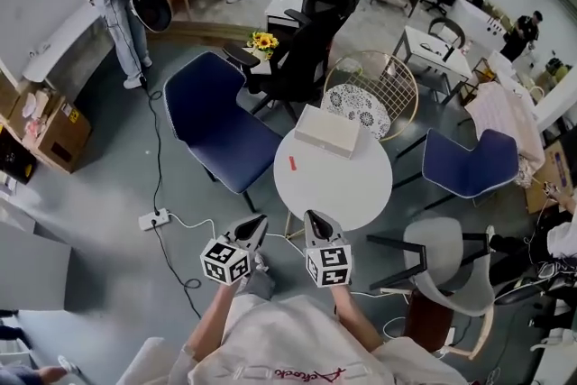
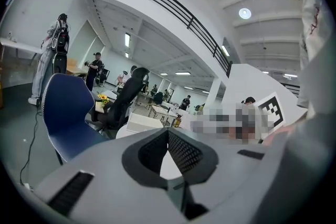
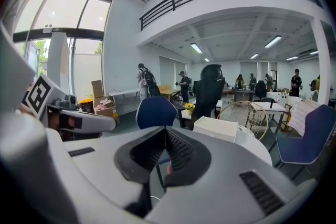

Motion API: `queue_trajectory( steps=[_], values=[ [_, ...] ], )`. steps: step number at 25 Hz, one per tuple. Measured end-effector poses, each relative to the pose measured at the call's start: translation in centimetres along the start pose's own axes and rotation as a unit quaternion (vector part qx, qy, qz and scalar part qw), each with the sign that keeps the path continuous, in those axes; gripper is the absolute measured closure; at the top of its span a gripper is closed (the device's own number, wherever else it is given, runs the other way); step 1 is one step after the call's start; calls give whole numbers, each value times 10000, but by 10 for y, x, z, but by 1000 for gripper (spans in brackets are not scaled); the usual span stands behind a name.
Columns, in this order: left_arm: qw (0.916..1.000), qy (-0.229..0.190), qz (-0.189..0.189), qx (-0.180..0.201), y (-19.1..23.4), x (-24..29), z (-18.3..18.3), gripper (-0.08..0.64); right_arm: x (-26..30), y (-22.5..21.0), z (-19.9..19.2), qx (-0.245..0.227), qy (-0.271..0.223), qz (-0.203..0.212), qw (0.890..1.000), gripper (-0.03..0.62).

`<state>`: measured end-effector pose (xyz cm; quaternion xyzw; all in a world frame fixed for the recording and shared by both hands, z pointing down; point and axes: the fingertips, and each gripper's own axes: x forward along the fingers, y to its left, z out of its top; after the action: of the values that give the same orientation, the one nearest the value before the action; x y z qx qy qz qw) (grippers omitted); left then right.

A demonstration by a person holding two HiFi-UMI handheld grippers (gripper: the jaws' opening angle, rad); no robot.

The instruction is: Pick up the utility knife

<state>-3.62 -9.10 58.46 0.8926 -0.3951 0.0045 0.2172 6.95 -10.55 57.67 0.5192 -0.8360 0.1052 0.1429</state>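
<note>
Both tongs are pressed together with nothing in them: the left gripper (image 1: 259, 222) and right gripper (image 1: 315, 217) each show their pads meeting in their own views, just table and room beyond. They hang side by side at the near edge of the round white table (image 1: 353, 187), not yet over it.

The utility knife (image 1: 291, 163) is, I think, that little red thing lying flat on the tabletop, toward the left side, near the white box (image 1: 326, 131) but apart from it. It's tiny from the head camera, so I'm going by colour and the task, and I can't tell if the blade is out.

What could go wrong from here, as I see it:

- Coming in with the jaws closed. They'd just nudge the knife along the smooth top, and since it sits toward the left rim, a push that way could send it off the table.
- Coming in too level. It's a thin, flat thing, so the pads could slide over it or pinch one end and let it pivot out.
- Both grippers heading for the same spot. They're close together already and could bump; I'd send only one.
- Grabbing the blade end, if it's exposed.
</note>
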Motion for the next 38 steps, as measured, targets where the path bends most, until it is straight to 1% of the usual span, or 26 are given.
queue_trajectory(
  steps=[6,9,16,20,23,33,38],
  values=[
    [10000,28,10,27,49,18,48,548,58,-15,48,-1,-4,-129,9999,575],
    [10000,52,-29,28,71,27,62,548,80,-17,60,36,-13,-208,9998,575],
    [9997,135,-181,69,105,47,76,548,118,-18,64,118,44,-312,9994,575],
    [9995,105,-248,137,117,55,85,548,135,-19,69,156,60,-400,9991,575],
    [9995,57,-262,158,126,59,93,548,144,-16,74,110,59,-387,9992,575],
    [9994,186,-284,86,130,63,82,548,147,-24,56,245,228,-477,9983,575],
    [9996,182,-203,84,134,67,84,548,154,-27,55,246,244,-388,9986,575]
  ],
)
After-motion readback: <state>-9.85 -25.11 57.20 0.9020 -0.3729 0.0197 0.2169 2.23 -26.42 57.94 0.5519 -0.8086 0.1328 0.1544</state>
